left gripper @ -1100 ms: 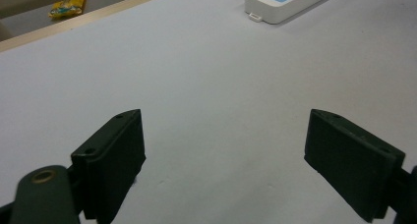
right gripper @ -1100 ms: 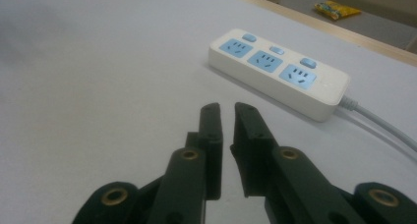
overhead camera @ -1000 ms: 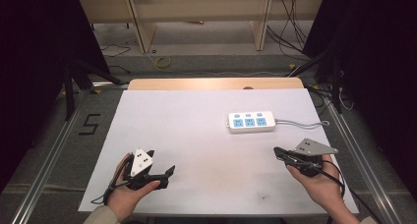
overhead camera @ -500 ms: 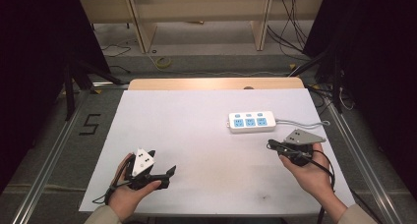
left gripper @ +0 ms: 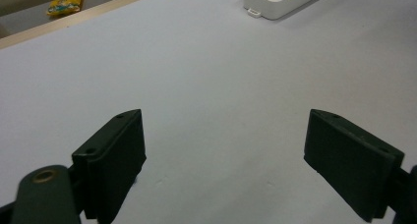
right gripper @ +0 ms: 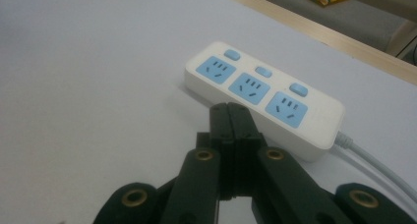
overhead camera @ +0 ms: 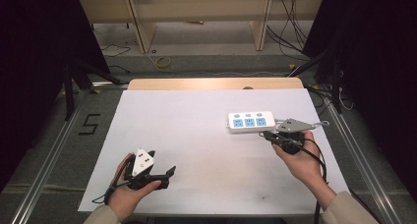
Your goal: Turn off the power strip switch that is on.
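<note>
A white power strip [overhead camera: 251,122] with three blue sockets is lying flat on the white-covered table [overhead camera: 196,135], toward two o'clock from the table's centre, its cord [right gripper: 373,167] trailing off toward the right edge. The right gripper [right gripper: 228,111] is sitting just at the strip's near long side, at about five o'clock from it, with its fingers pressed together and holding nothing. Closed tips aimed this way look suited to nudging the casing or pressing one of the small blue switches [right gripper: 262,71], though I cannot tell whether they are touching the strip. The left gripper [overhead camera: 164,174] is resting low at seven o'clock on the table, well apart from the strip, its fingers [left gripper: 115,160] spread wide over bare cover, seemingly parked out of the way while the right one is working.
</note>
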Tool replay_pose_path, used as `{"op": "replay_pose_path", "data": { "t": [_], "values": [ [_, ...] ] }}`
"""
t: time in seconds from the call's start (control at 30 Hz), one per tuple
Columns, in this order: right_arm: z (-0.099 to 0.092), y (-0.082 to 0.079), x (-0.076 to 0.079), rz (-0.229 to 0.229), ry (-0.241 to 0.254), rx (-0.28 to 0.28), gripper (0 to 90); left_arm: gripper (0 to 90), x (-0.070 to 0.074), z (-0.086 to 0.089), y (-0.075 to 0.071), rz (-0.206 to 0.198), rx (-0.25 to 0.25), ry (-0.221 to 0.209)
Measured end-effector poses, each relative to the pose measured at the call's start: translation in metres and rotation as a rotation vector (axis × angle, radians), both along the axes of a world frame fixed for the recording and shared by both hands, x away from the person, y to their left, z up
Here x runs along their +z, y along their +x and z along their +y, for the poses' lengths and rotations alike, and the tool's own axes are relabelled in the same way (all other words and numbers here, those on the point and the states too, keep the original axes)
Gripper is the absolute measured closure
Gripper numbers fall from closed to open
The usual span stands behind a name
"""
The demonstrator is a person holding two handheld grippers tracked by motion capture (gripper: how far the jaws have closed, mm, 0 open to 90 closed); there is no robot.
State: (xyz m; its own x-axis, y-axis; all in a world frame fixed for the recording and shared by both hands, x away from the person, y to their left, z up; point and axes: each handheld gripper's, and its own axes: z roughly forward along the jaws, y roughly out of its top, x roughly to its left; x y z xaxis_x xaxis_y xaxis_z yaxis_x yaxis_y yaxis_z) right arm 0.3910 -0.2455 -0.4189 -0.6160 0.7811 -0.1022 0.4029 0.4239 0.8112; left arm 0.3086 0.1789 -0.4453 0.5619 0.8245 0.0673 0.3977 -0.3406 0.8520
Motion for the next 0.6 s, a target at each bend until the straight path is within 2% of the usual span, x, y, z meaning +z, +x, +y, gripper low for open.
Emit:
{"op": "replay_pose_path", "data": {
  "t": [0.6],
  "values": [
    [0.015,0.026,0.000,0.020,-0.025,-0.013,90.0,15.0,0.000,-0.001,0.000,-0.004,-0.005,0.004]
  ]
}}
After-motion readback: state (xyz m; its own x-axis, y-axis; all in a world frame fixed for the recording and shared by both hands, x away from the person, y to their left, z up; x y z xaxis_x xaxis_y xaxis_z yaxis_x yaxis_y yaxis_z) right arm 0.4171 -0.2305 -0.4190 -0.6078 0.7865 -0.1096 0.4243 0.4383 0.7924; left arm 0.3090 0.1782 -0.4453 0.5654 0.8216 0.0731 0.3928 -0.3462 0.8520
